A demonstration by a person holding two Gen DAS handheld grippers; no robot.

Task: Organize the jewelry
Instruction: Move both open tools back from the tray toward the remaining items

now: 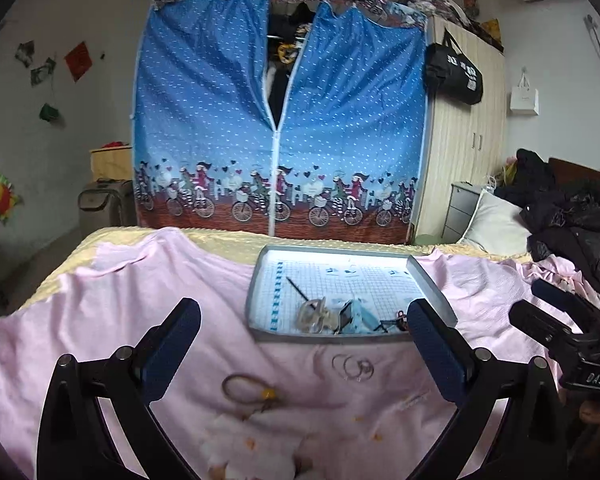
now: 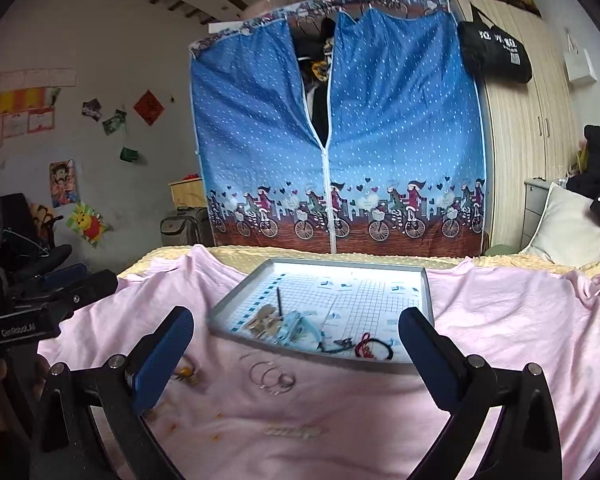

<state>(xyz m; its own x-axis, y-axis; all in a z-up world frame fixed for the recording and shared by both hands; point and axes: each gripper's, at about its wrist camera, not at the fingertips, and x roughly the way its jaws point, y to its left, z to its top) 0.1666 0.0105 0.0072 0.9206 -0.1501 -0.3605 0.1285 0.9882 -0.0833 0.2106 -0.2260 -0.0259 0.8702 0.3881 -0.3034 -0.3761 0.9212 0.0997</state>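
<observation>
Your left gripper (image 1: 304,334) and right gripper (image 2: 296,344) both hover wide open and empty above the pink cloth (image 1: 100,320), aimed at the grey tray (image 1: 256,280).

On the cloth just in front of the tray's near rim lie the silver hoop earrings (image 2: 270,376), flat and overlapping, between your right gripper's spread fingers (image 2: 164,356). A brown hair tie with a yellow bead (image 1: 248,390) lies farther from the tray, to the hoops' left, its loop stretched roughly parallel to that rim.

Inside the tray, hair clips (image 1: 314,314) and a red-and-black tie (image 2: 370,348) crowd the near rim; a thin dark pin (image 2: 278,300) behind them points toward the far rim.
</observation>
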